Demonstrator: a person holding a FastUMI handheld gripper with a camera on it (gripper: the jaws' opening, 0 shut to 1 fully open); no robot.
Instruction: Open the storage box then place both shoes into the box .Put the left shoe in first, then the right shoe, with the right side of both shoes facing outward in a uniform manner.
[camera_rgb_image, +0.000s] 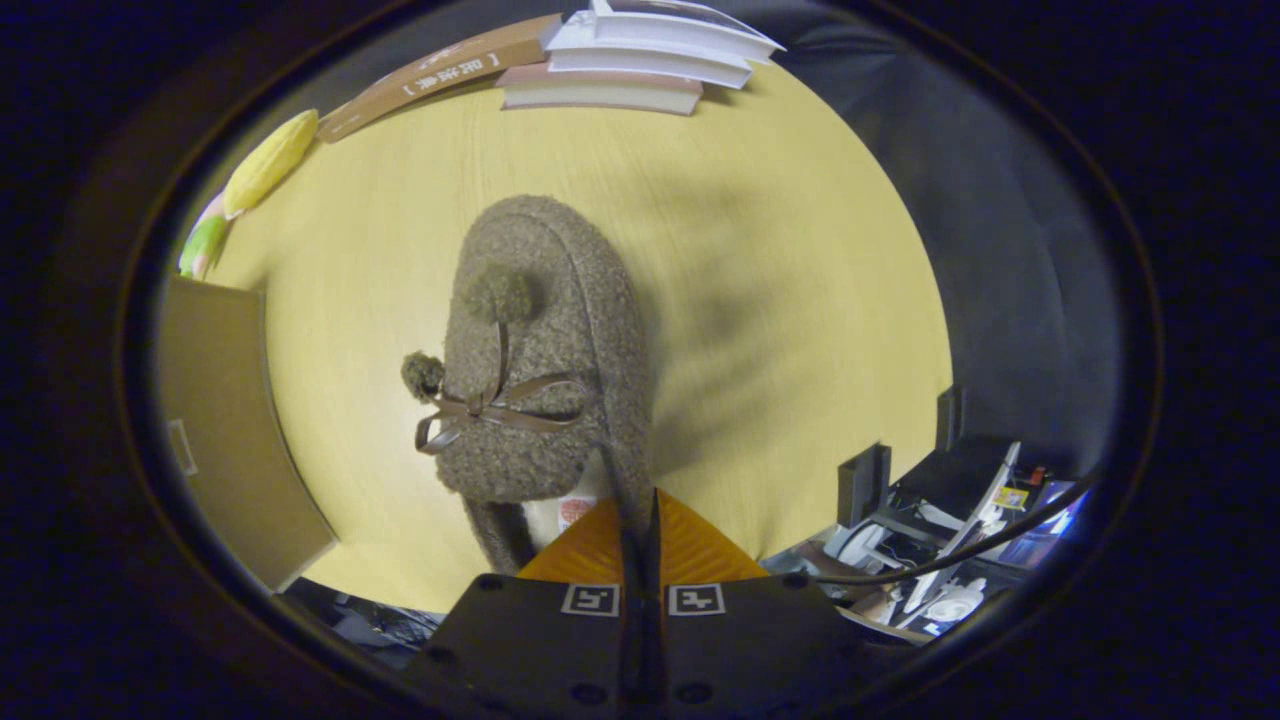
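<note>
One fuzzy brown shoe (545, 350) hanging just ahead of the orange fingers (600, 550), toe pointing away toward the books, collar and opening nearest the camera. Pinched at the right side of its collar by the gripper (640, 535): both fingers drawn nearly together, only a thin dark sliver of the shoe's edge between them. Narrow claw, closed on the shoe's rim. Pale lining visible just left of the fingertips, inside the opening. A thin brown ribbon bow (495, 410) across the upper, with two pompoms (497, 293) on cords, one resting on the toe area and the other dangling off the left side. A soft shadow cast by the shoe onto the yellow tabletop (780, 250) to its right; cannot tell whether the sole touches the table or hangs clear of it.

Left of the shoe, well apart from it, a flat brown cardboard panel (225, 430), apparently part of the storage box, seen edge-on at the table's side. Beyond the shoe, at the far rim of the table, a stack of books (640, 60) and a long brown box (440, 75) lying beside them. Further left, a yellow corn-like toy (268, 160) with a green end. Off the table to the right, black cloth and a clutter of equipment (940, 530) with a dark cable running across it.
</note>
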